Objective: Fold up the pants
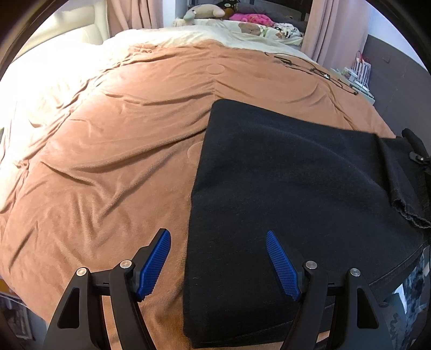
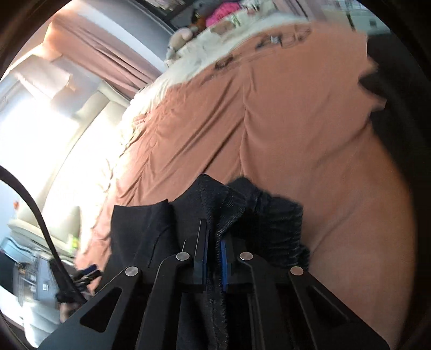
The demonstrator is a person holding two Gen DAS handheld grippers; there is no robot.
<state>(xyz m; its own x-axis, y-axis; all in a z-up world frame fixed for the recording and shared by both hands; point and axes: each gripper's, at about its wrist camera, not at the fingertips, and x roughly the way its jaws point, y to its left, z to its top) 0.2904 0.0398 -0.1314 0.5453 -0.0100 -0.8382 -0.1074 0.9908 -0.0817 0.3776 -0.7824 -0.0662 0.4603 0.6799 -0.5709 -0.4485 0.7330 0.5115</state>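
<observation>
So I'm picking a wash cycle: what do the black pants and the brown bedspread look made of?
The black pants look like matte woven cotton or denim: twill ribs and a frayed hem. The brown bedspread looks like soft, brushed fleece or microfiber: fuzzy nap, gentle creases. Neither is certain.

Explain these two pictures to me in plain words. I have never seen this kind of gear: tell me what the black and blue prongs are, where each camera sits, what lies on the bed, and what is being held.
The prongs are hand-held two-finger grippers; a person carries one in each hand. Each picture comes from a wide-angle camera on one gripper, looking along its fingers.

The left wrist view shows the left gripper open, its blue pads wide apart and holding nothing. Below it black pants lie mostly flat on a brown blanket that covers a bed. Stuffed toys sit at the far end.

In the right wrist view, the right gripper is shut on a bunched part of the pants, lifted off the blanket. That picture is blurred.
</observation>
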